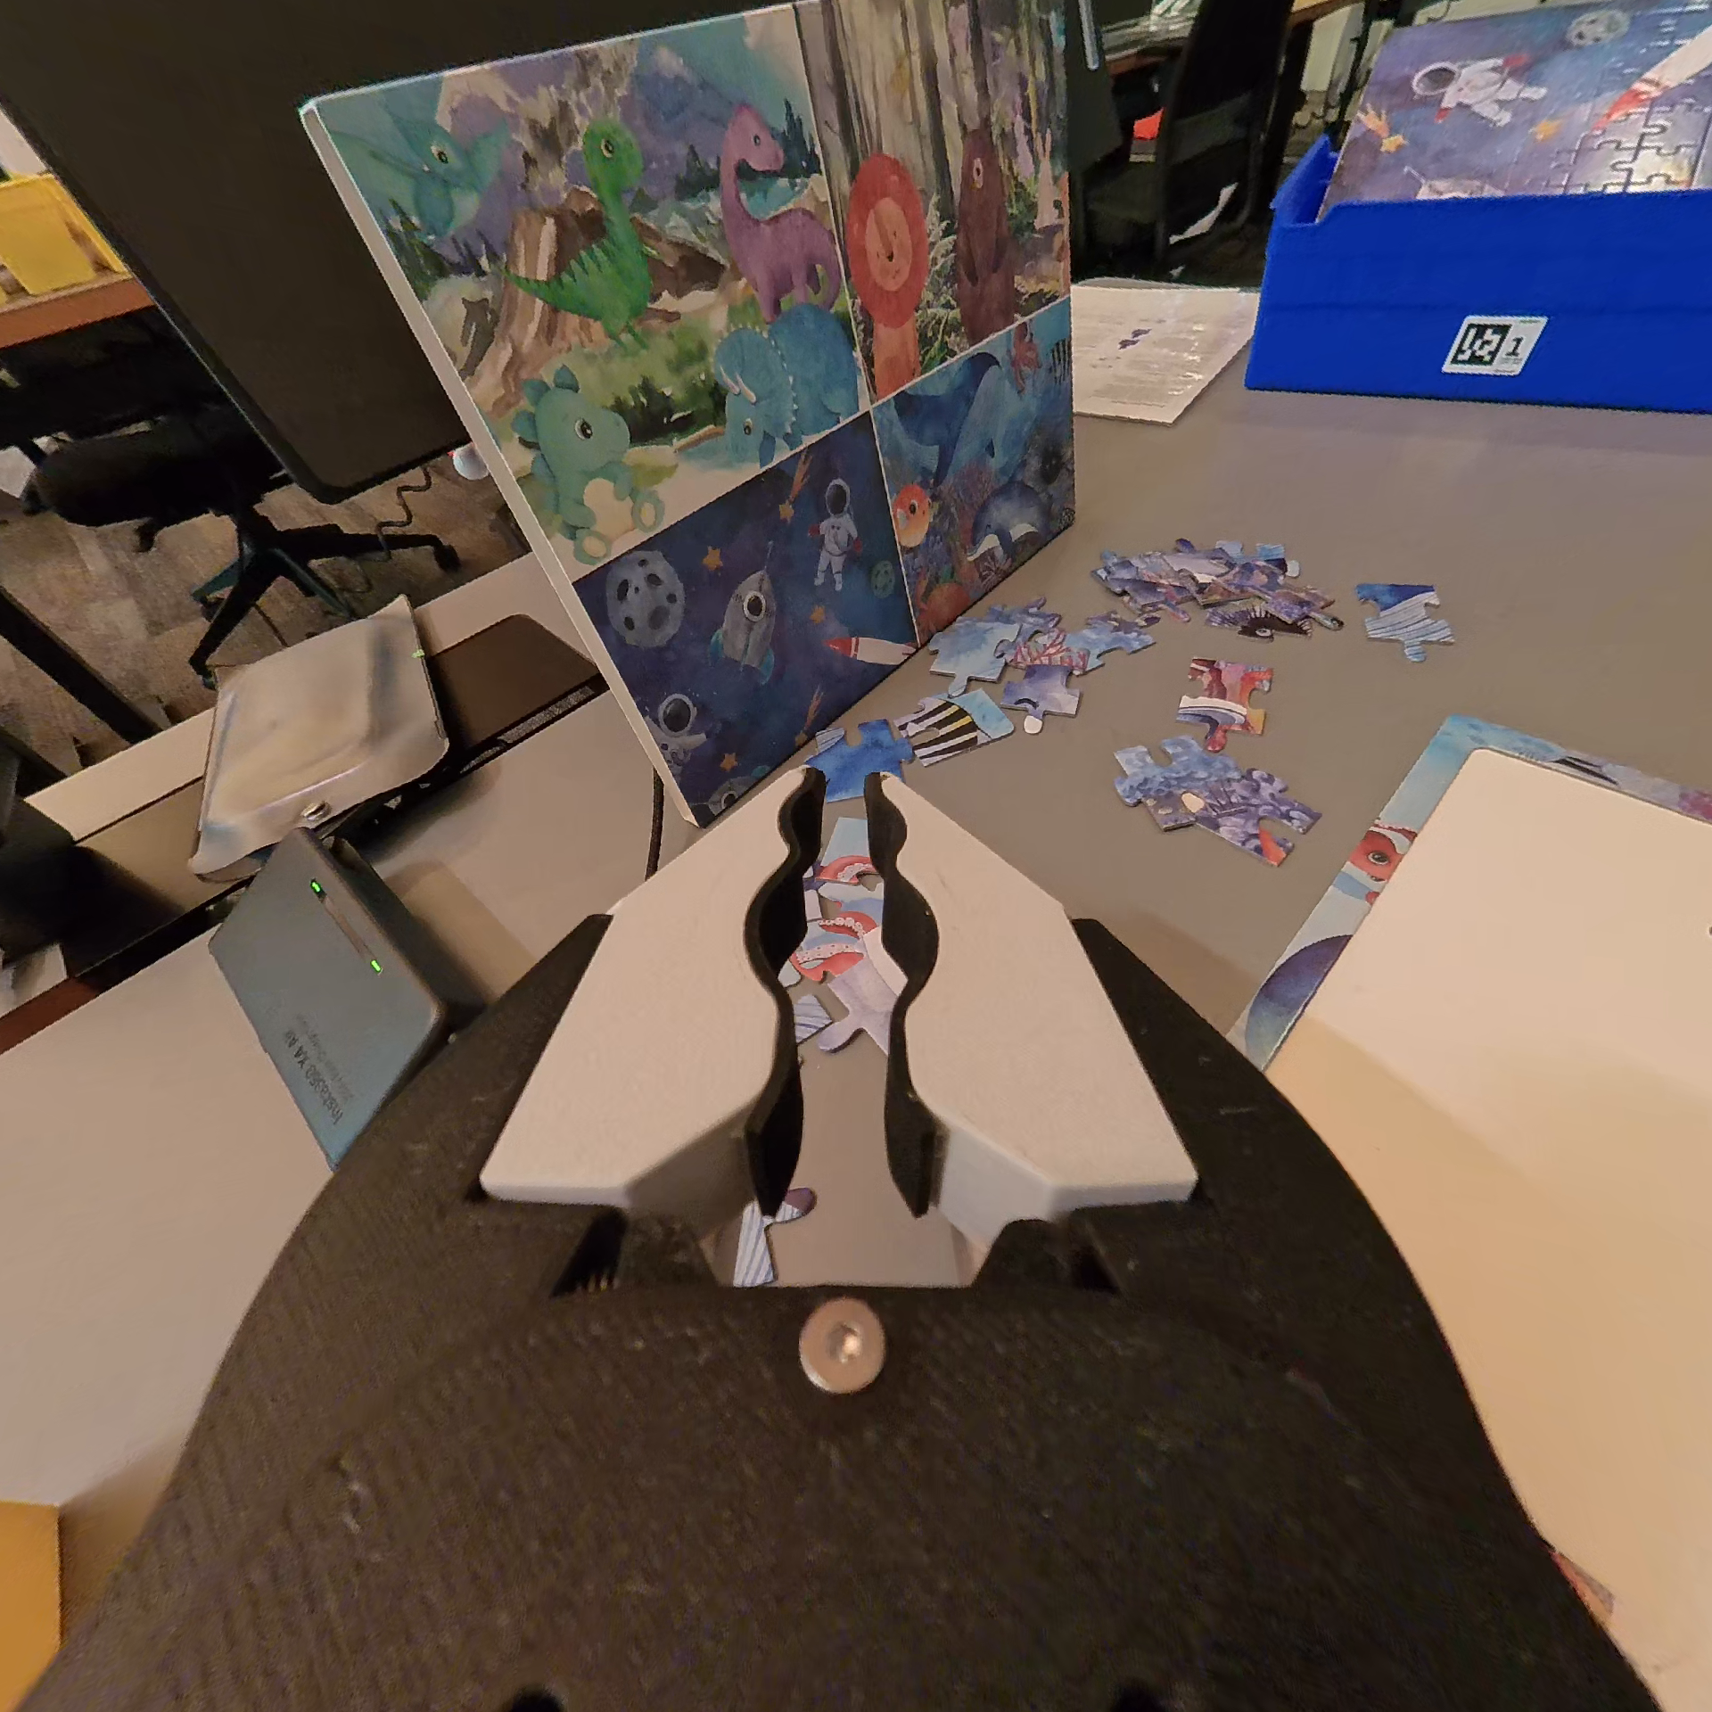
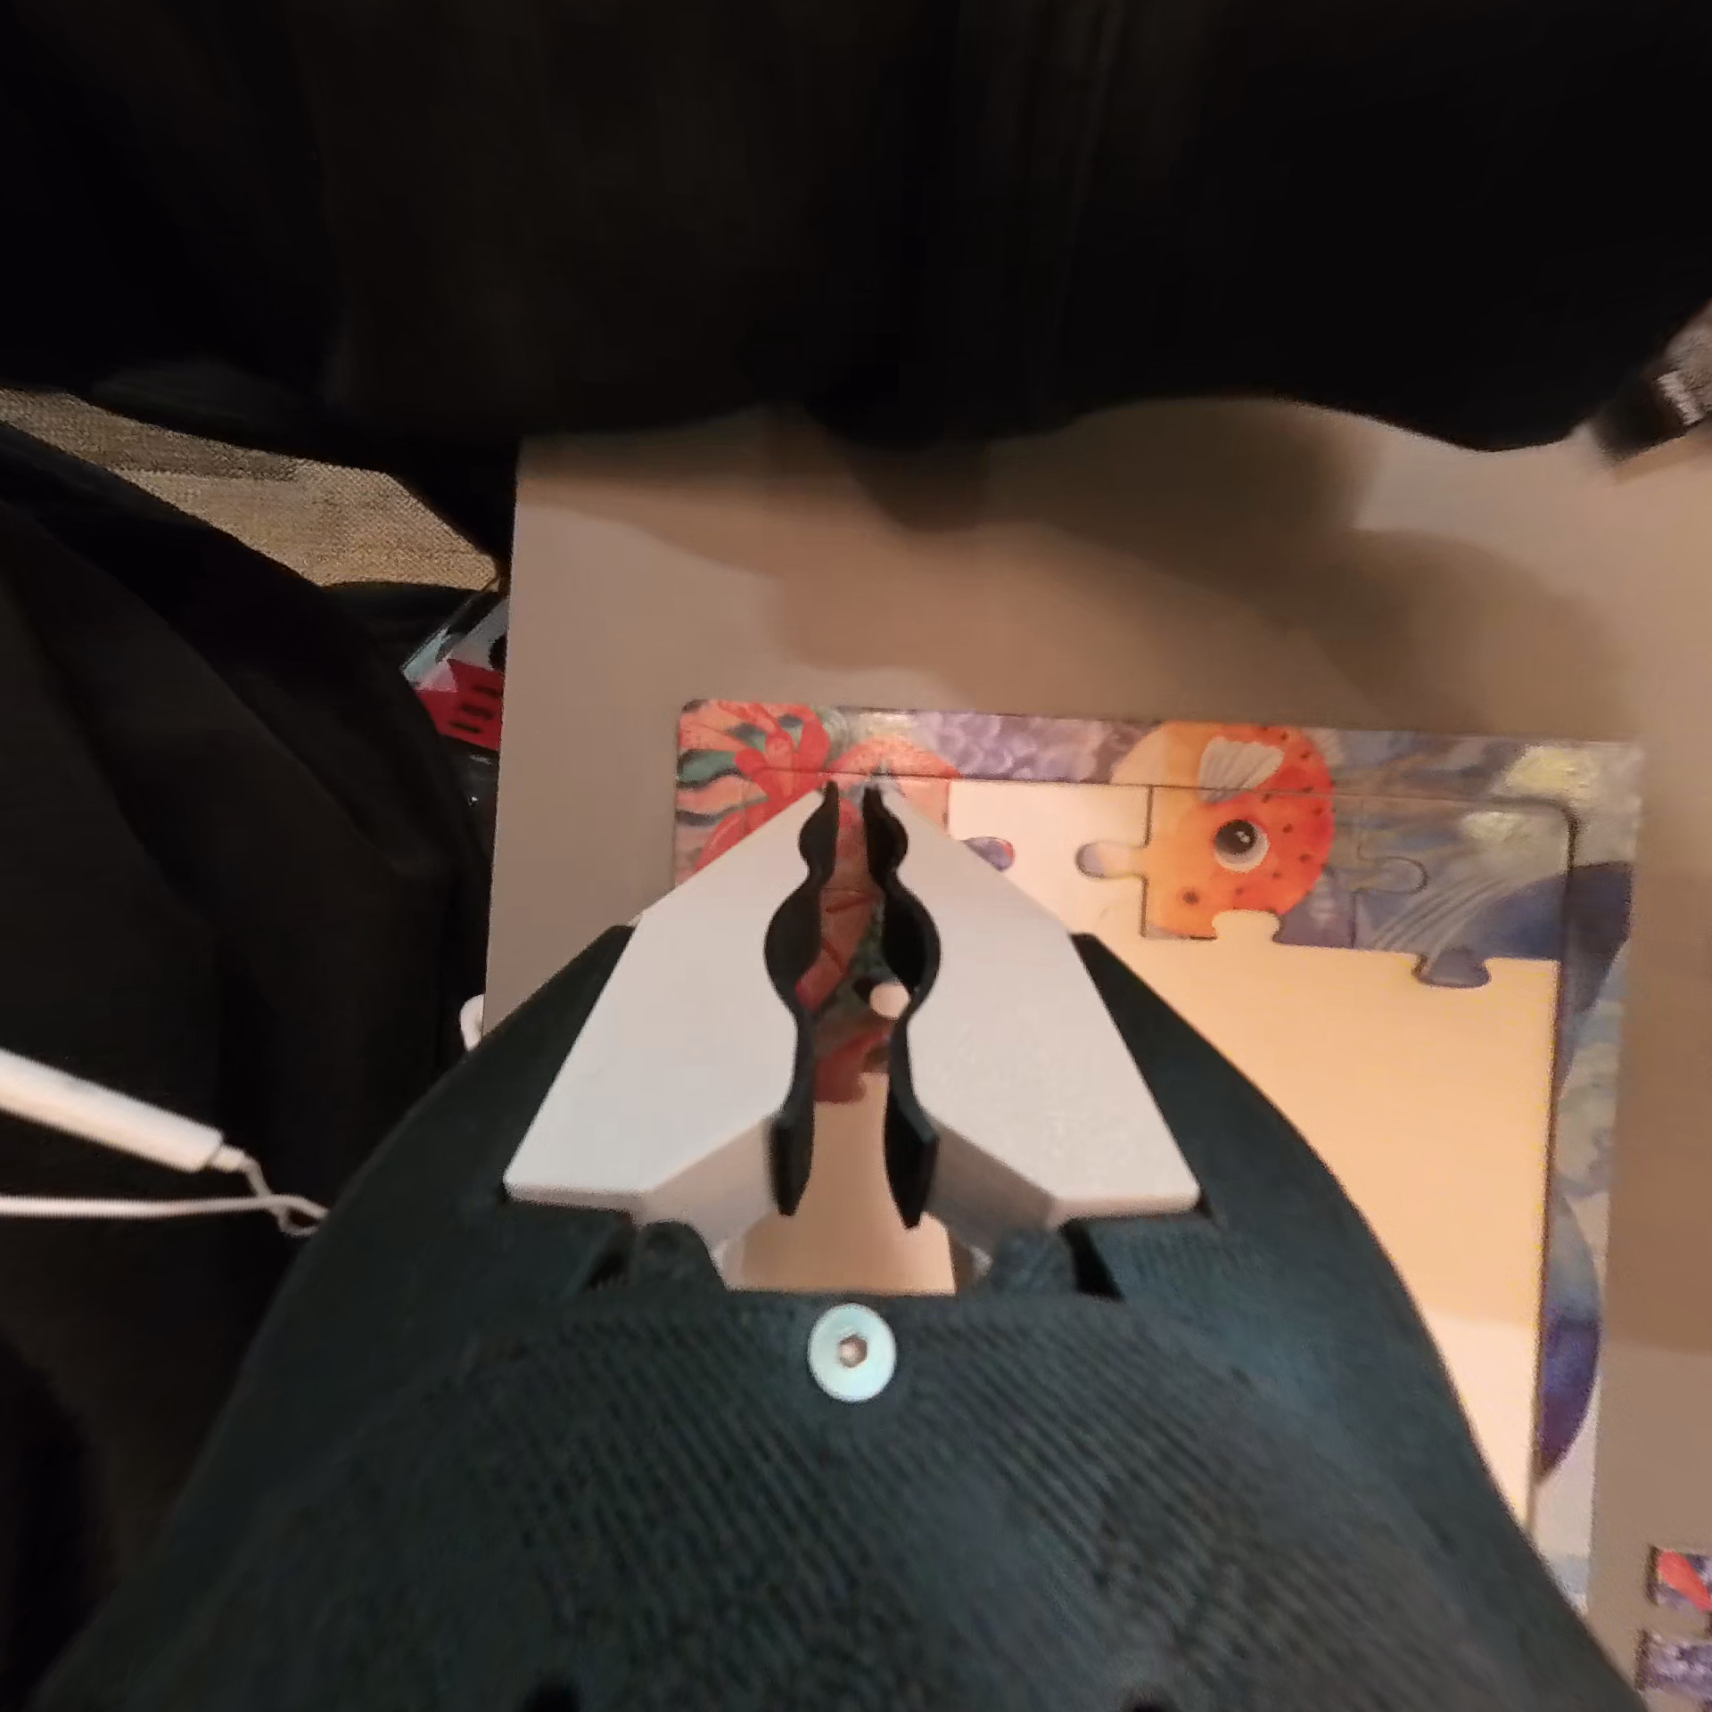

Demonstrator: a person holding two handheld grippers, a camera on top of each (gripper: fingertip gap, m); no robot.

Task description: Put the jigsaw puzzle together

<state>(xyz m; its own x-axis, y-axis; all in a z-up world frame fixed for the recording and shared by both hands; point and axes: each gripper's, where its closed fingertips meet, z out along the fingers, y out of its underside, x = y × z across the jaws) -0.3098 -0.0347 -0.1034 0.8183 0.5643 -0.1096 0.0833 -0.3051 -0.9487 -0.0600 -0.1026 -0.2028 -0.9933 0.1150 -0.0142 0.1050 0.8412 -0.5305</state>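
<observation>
Our left tool [image 1: 848, 787] hovers nearly closed, empty, above loose puzzle pieces [image 1: 1204, 797] on the table [image 1: 1529, 519]. Our right tool [image 2: 850, 795], narrowly parted, holds nothing over the puzzle tray [image 2: 1204, 1158].

From my left tongs the picture is sharp and evenly lit with a warm indoor light. The grey table [image 1: 1390, 519] shows soft shadows only, and the white board [image 1: 1519, 1065] at my right has a broad shadow along its near part. The propped picture board [image 1: 704, 371] bulges and its straight edges lean: wide-angle bending, strongest toward the corners. A silver pouch [image 1: 315, 732] carries a dull sheen. From my right tongs the picture is dimmer and smeared. The top is nearly black. Heavy soft shadows fall across the pale table [image 2: 648, 593], and the fish piece [image 2: 1232, 843] looks soft.
</observation>
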